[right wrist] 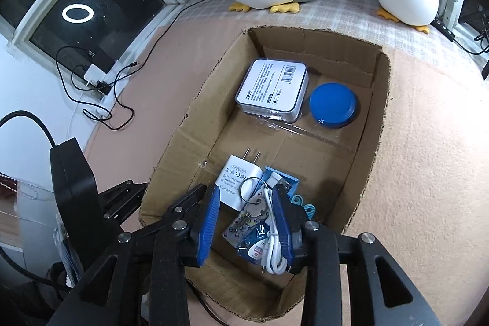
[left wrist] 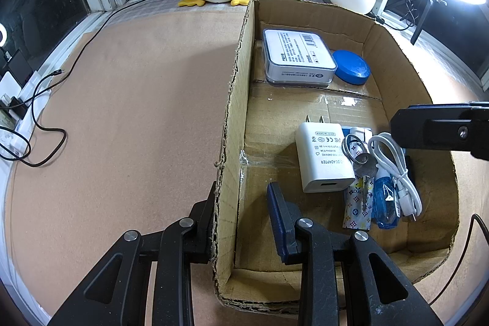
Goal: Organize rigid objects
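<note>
Right fingers [right wrist: 276, 222] spread apart over white cable [right wrist: 273, 246], left fingers [left wrist: 276, 216] parted, straddling cardboard box wall [left wrist: 235, 100]

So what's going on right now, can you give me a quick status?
Left tool open, straddling the cardboard box wall. Right tool open, above the white cable and keys. Charger close beside.

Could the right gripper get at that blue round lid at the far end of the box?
Probably yes. The right gripper hangs open over the near clutter, and the blue round lid lies uncovered beside the white case, with bare cardboard box floor between.
</note>
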